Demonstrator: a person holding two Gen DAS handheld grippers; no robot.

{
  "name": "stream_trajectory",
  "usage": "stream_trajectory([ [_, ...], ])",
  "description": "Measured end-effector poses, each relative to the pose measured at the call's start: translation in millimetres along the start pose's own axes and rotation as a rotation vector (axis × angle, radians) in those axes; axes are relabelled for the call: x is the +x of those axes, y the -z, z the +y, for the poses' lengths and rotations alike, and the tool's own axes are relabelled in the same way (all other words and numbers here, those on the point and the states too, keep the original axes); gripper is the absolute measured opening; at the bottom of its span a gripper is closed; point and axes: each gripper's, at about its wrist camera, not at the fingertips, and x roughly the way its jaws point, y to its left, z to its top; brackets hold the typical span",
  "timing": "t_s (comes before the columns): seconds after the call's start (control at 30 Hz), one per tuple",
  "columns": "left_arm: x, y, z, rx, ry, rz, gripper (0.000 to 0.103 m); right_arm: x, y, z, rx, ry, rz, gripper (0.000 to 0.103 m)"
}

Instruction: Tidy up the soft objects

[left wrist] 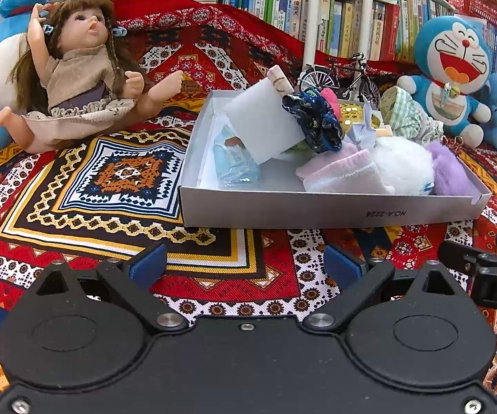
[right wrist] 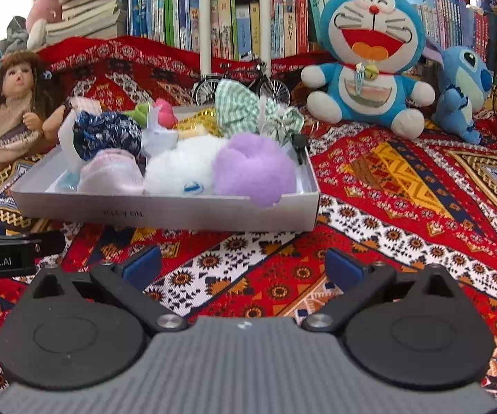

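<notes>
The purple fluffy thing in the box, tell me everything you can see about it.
The purple plush piece looks like soft, fuzzy lilac fleece, rounded and bunched. It lies in the near right corner of the shallow white cardboard box, one lobe spilling over the front wall. It presses against the white fluffy item on its left. Neither gripper touches it.

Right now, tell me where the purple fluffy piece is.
The purple fluffy piece sits in the white box's front right corner, beside the white fluffy ball, spilling slightly over the front rim.
</notes>
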Motion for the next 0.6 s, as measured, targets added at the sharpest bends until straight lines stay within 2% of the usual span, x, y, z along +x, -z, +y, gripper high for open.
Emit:
stream_trajectory([
  [0.17, 4.1, -0.7, -0.6, 0.002, 0.002, 0.007, 0.102, 2.3, 1.1, -1.2, 0.004, 0.001, 0.01, 0.103],
  [0.6, 8.1, -0.5, -3.9, 0.027, -0.015, 0.018, 0.103, 5.6, 1.3, 4.8, -0.041, 0.028, 0.029, 0.103],
])
